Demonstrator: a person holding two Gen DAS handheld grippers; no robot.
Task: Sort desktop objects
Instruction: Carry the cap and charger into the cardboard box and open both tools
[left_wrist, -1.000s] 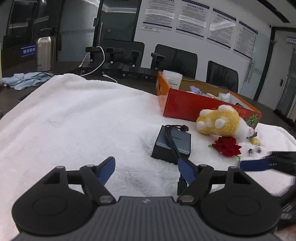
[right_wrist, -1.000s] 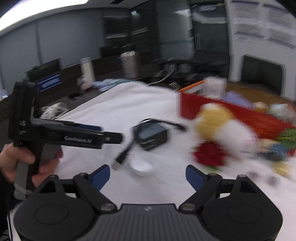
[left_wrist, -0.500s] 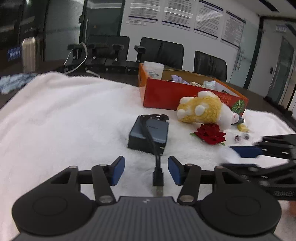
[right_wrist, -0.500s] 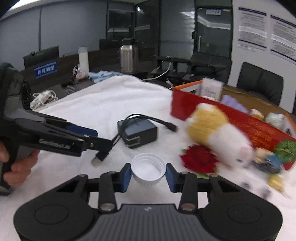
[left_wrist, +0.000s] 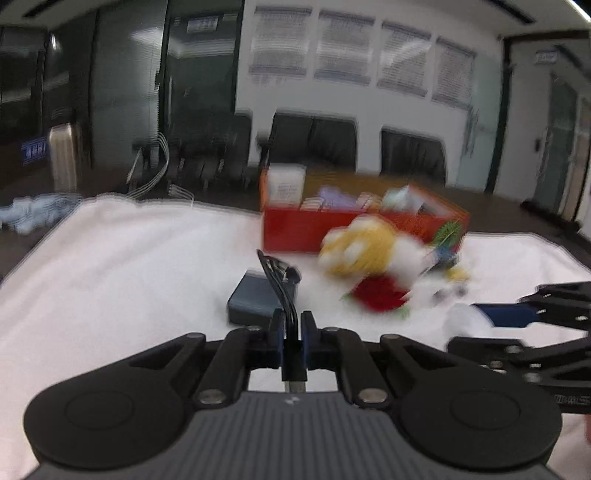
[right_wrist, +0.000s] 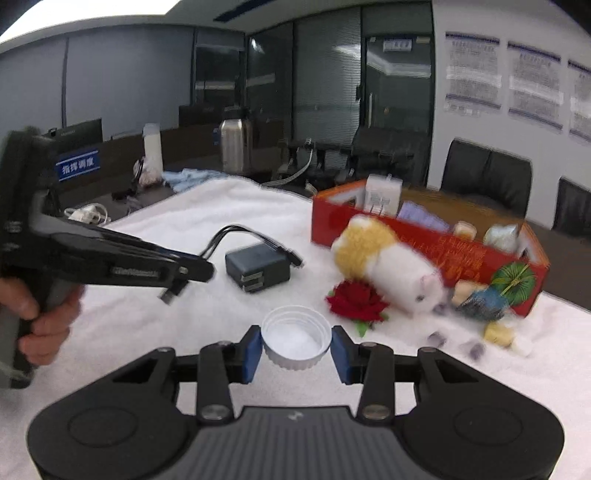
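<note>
With my left hand-held gripper (left_wrist: 291, 328) clamped on the charger cable (left_wrist: 282, 291) and the right (right_wrist: 295, 349) holding the white cap (right_wrist: 295, 341), both now need carrying to the far red box (right_wrist: 424, 254).

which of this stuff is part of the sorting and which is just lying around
In the job:
- charger cable, in left gripper
- bottle cap, in right gripper
- charger
- plush toy
- red flower
- red box

Lying about:
- steel flask
- office chairs
</note>
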